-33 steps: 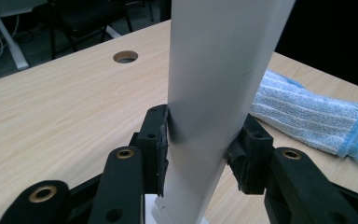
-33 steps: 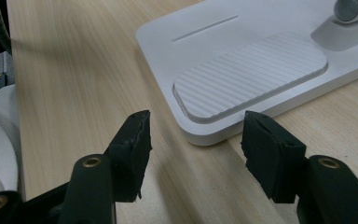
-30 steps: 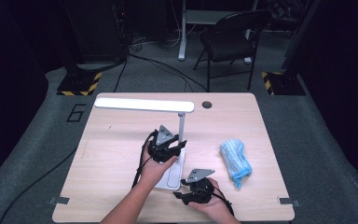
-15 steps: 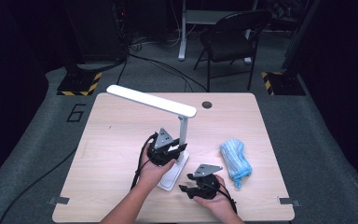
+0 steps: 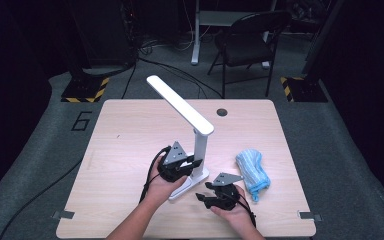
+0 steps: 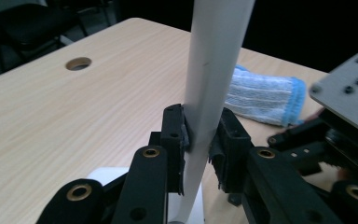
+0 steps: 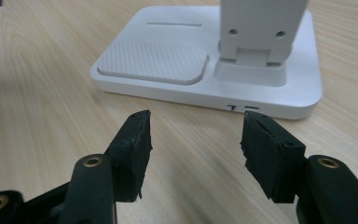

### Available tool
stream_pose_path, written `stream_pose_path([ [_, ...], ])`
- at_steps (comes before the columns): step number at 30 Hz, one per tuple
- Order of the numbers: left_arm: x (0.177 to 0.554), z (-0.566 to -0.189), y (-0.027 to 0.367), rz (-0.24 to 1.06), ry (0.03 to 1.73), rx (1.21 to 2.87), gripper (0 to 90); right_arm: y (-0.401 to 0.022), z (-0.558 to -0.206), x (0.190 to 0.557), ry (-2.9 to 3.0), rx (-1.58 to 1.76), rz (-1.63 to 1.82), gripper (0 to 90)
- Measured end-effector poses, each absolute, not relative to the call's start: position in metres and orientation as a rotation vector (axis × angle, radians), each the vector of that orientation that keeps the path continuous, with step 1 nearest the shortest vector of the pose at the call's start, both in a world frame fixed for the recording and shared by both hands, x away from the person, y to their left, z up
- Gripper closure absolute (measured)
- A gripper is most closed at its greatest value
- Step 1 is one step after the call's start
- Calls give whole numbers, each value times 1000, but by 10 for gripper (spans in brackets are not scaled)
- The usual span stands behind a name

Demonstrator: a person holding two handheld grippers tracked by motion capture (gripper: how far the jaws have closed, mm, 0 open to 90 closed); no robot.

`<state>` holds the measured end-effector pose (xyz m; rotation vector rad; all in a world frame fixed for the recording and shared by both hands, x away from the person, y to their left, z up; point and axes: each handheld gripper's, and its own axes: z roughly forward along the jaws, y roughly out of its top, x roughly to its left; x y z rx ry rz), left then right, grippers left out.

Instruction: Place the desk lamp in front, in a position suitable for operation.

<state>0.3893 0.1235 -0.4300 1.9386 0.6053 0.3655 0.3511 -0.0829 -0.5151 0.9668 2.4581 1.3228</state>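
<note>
Both fingers of the left gripper [image 6: 200, 140] have just closed on the white lamp's [image 5: 200, 150] upright post, low down. Smooth, rigid plastic may slip; the base on the desk [image 5: 130, 130] looks heavier. The right gripper [image 7: 193, 149] gapes, empty, before that base.

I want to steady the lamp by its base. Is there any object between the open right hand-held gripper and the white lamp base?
Nothing visible. The right hand-held gripper faces the lamp base across bare table. The blue cloth lies off to the side.
</note>
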Motion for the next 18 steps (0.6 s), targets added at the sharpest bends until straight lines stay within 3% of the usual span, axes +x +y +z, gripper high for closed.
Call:
stream_pose_path([
  [18, 377, -427, 134, 194, 537, 1937, 717, -92, -508, 359, 2392, 1024, 1376, 416],
])
